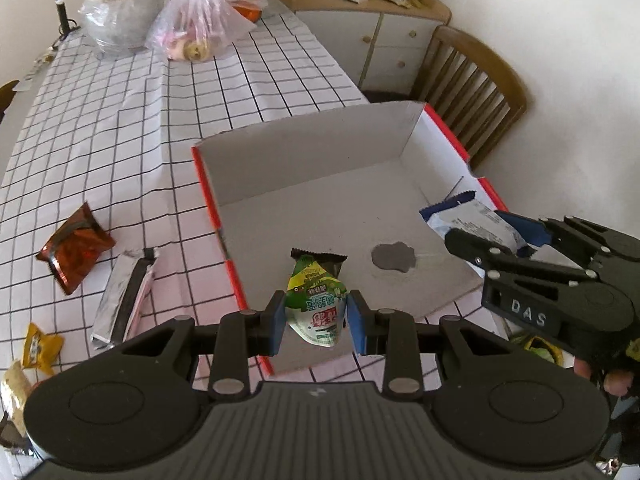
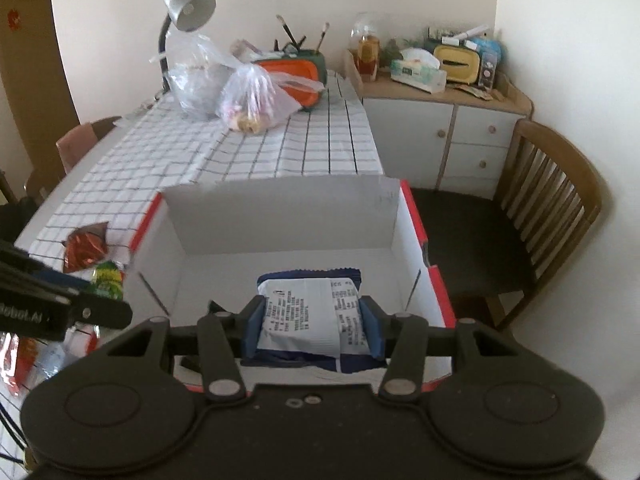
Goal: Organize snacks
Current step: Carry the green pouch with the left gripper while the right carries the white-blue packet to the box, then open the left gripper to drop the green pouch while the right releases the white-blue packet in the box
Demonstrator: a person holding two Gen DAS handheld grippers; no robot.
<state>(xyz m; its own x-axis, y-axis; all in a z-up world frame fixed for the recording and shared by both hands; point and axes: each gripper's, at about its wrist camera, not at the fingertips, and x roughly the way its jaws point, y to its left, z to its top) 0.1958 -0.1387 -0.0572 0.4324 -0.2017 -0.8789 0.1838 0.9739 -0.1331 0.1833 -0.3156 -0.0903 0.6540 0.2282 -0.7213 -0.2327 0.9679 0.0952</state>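
Left tongs [image 1: 316, 316] clamping green packet [image 1: 316, 304], right tongs [image 2: 312, 326] clamping half-hidden blue-white packet [image 2: 310, 312]

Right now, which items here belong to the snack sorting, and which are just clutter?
Job:
- green snack pouch, held by the left hand-held gripper
- blue-white packet, held by the right hand-held gripper
- open box
- red-brown packet
- silver packet

Clutter:
- plastic bags
- desk lamp
- chair
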